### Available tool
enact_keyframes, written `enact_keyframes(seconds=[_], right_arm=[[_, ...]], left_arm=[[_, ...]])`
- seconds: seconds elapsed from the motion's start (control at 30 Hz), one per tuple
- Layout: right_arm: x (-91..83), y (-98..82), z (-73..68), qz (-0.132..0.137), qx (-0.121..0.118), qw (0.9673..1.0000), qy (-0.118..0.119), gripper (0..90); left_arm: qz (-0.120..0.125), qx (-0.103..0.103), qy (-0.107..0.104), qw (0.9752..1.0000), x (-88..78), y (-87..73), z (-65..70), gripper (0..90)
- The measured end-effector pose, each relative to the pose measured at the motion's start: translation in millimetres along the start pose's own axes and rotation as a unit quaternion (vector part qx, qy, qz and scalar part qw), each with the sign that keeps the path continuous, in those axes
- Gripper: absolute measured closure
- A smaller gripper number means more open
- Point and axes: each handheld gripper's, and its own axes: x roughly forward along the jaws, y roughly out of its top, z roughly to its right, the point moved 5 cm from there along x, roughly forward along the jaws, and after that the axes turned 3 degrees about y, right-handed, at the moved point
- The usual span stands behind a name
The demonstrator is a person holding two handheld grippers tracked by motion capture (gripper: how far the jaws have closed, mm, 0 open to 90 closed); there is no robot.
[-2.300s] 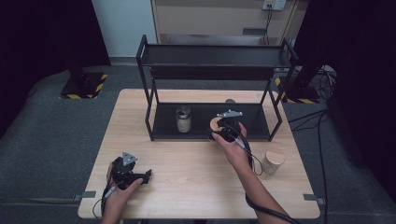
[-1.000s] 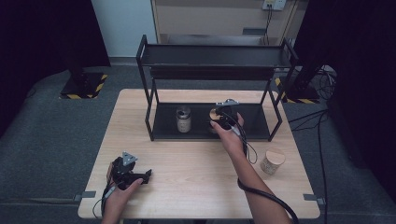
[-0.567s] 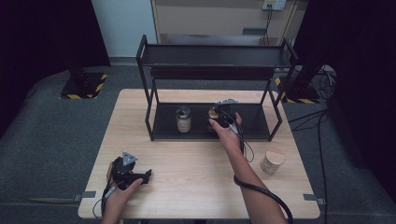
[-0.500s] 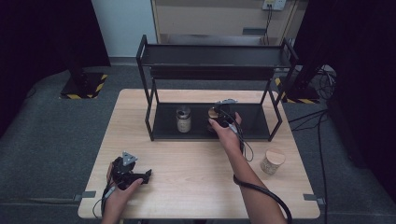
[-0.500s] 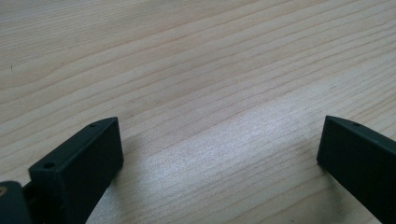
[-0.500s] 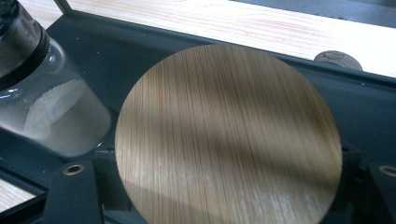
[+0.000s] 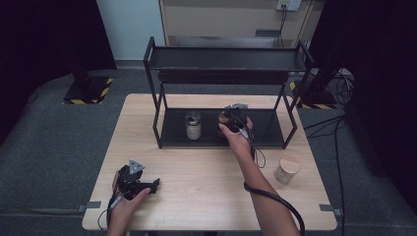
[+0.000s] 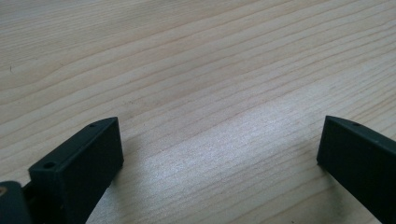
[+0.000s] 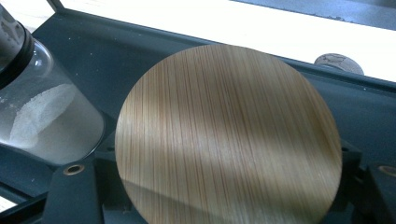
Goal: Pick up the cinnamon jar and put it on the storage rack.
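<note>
Jaws of the right gripper [image 7: 230, 117] pinch a jar with a round bamboo lid [image 9: 229, 135], one jaw on either side of the lid in the right gripper view. Right gripper sits inside the lower shelf of the black metal rack [image 7: 152, 59] at the back of the desk [image 7: 206, 172], jar held over the dark shelf floor. Just beside it, to the left in the high view, a glass jar with a dark lid [image 7: 193, 125] holding white powder stands upright on the same shelf, apart from the held jar. A small round cork-like object [image 9: 338, 63] lies past the shelf's far edge in the right gripper view.

Jaws of the left gripper [image 7: 147, 186] are spread wide, nothing between them, bare wood grain below in the left gripper view. Left gripper rests at the near left of the desk, in the person's hand.

Another bamboo-lidded jar [image 7: 286, 170] stands on the desk at the right, well apart from the rack.
</note>
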Motion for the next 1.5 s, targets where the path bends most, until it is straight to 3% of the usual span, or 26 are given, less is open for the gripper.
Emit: enact_keyframes(seconds=[1.5], right_arm=[[17.7, 2.3, -3.2, -0.008, 0.004, 1.0, 0.0, 25.7]], left_arm=[[0.0, 0.0, 0.0, 1.0, 0.0, 0.0, 0.0, 0.0]])
